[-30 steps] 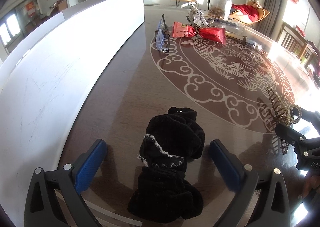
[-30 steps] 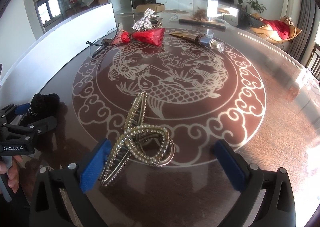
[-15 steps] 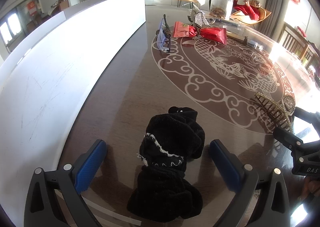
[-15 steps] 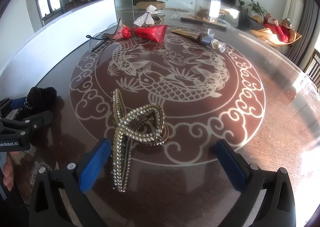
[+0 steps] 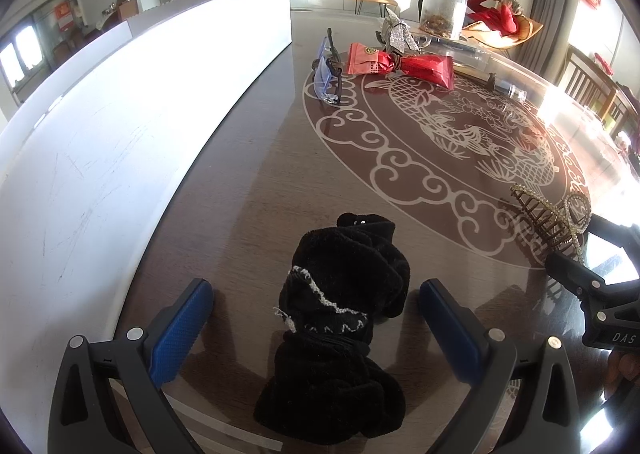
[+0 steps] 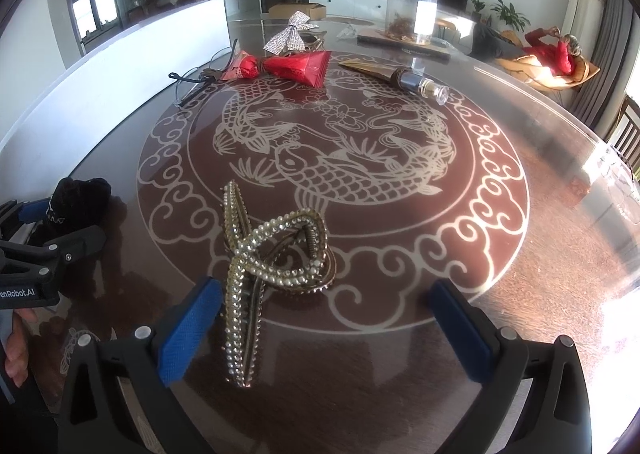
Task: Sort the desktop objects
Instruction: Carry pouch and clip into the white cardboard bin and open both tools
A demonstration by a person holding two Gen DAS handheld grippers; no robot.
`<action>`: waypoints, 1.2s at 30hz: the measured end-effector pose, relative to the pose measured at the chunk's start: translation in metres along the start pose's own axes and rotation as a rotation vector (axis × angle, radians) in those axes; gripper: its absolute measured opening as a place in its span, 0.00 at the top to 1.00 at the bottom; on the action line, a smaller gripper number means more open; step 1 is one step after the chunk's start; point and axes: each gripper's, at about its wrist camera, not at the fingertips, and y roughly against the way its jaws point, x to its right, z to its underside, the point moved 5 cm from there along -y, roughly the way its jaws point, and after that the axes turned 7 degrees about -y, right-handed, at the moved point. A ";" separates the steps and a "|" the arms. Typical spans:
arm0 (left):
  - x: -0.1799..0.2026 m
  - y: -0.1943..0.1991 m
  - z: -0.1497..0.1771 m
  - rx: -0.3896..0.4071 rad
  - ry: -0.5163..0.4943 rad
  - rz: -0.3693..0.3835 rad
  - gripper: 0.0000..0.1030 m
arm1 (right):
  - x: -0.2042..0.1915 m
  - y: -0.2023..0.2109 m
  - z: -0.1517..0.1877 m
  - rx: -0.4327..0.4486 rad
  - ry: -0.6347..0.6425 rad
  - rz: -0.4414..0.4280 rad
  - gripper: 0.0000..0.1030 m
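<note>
A black fabric scrunchie with a thin white trim [image 5: 340, 318] is seen lying on the dark table [image 5: 248, 189], near the table edge that runs along the white partition board [image 5: 120, 125], and it is framed between the spread blue pads of the left gripper [image 5: 316, 326]; the jaws are released, with a gap visible on each side of the fabric, nothing grasped. In the right wrist view the same scrunchie [image 6: 78, 199] is seen at the far left, with the left gripper [image 6: 52, 232] around it. A rhinestone-studded hair claw clip [image 6: 264, 266] is laid on the outer ring of the table's fish medallion [image 6: 332, 157]; the left blue pad of the right gripper [image 6: 320, 326] is just beside or touching the clip's lower arm, contact cannot be told. The right pad is well apart from it, so these jaws are released too. In the left wrist view the clip [image 5: 552, 213] is seen at the right, beside the black frame of the right gripper [image 5: 592, 278]. Toward the far edge of the table, a pair of glasses [image 6: 200, 81], a red foil packet tied in the middle [image 6: 284, 65], a glittery silver bow [image 6: 290, 35], a brown tube with a clear cap [image 6: 400, 75] and a clear jar on a flat tray [image 6: 412, 11] are laid out. A person in red [image 6: 552, 53] is seen reclined beyond the table.
</note>
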 end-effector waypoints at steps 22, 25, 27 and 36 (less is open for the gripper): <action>-0.062 0.122 -0.013 0.239 0.191 0.228 0.66 | -0.056 0.068 -0.060 0.087 0.107 -0.216 0.56; -0.109 0.153 -0.029 0.292 0.246 0.201 0.66 | -0.093 0.084 -0.089 0.124 0.137 -0.283 0.56; -0.148 0.163 -0.037 0.300 0.282 0.151 0.66 | -0.127 0.092 -0.109 0.145 0.159 -0.340 0.56; -0.277 0.091 -0.005 0.033 0.405 -0.056 0.67 | -0.331 0.055 -0.143 0.089 0.388 -0.505 0.56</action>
